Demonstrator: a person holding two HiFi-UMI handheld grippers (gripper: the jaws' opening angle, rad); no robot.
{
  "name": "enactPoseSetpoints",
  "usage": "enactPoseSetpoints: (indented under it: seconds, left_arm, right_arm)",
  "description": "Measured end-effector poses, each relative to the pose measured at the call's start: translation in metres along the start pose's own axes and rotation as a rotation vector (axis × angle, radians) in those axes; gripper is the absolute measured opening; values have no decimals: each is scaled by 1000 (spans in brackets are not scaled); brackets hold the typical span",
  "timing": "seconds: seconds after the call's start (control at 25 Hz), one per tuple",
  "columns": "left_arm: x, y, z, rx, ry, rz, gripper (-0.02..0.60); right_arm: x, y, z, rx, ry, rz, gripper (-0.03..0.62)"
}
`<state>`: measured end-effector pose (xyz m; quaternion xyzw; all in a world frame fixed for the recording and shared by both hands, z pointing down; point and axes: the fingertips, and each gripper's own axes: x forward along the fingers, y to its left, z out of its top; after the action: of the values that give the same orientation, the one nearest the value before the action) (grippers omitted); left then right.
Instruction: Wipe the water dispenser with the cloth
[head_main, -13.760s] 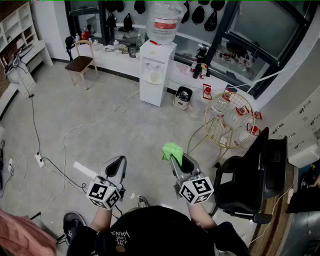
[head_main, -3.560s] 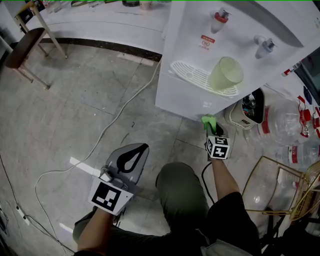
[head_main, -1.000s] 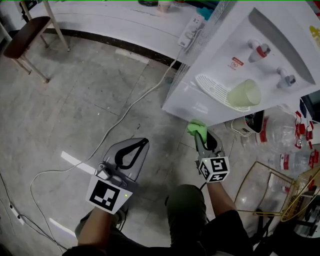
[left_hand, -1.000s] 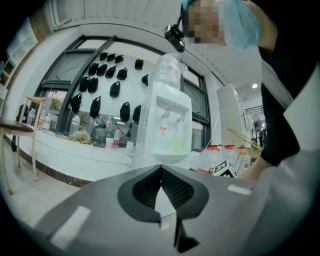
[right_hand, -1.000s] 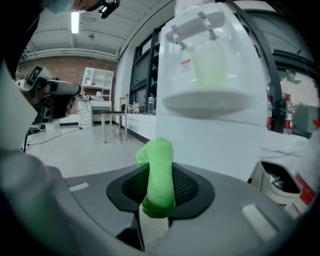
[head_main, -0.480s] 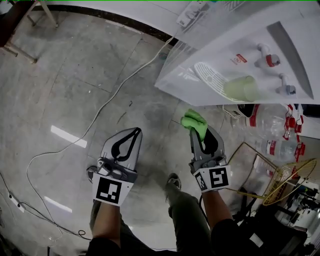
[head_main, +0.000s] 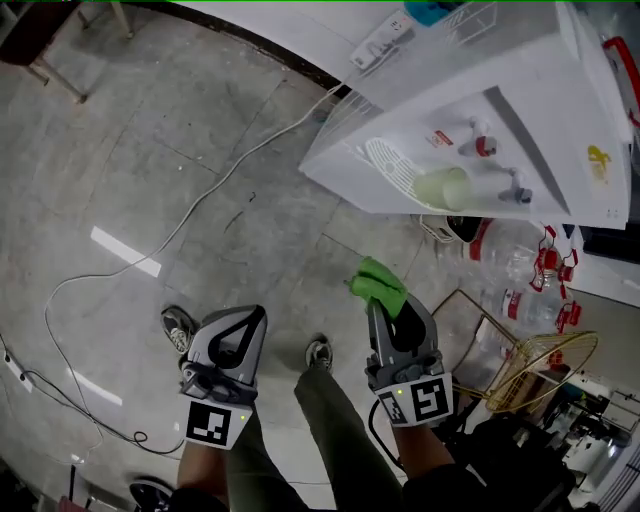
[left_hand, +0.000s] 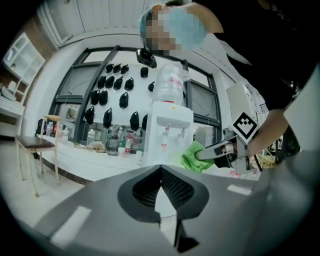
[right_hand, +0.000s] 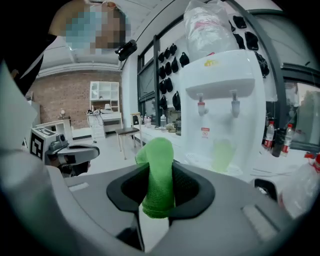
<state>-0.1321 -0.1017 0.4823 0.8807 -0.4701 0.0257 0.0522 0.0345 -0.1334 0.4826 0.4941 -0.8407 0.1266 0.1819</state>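
Your right gripper (head_main: 377, 303) is clamped on the bright green folded cloth (head_main: 378, 284). The right gripper view shows the cloth pinched between both jaws, its end sticking out past the tips. It hangs over the grey tiled floor (head_main: 170, 160), apart from the white box-shaped water dispenser (head_main: 540, 130) ahead on your right, not touching it. A pale green plastic cup (head_main: 440, 188) sits on the dispenser's drip tray under the taps. Your left gripper (head_main: 252, 314) has its jaws together with nothing between them, level with the right one

left tool (head_main: 250, 318) — grey-and-black shell | right tool (head_main: 377, 306) — same | marker cubes (head_main: 214, 425) black-white squares | trousers (head_main: 335, 420) olive
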Motion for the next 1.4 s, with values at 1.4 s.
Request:
enactPoseSetpoints:
  seconds: [1.4]
  left_arm:
    - [-15,-88,372,52,6,-26,2]
  right_arm:
    - [-192,0,316,13,-277,-9,116]
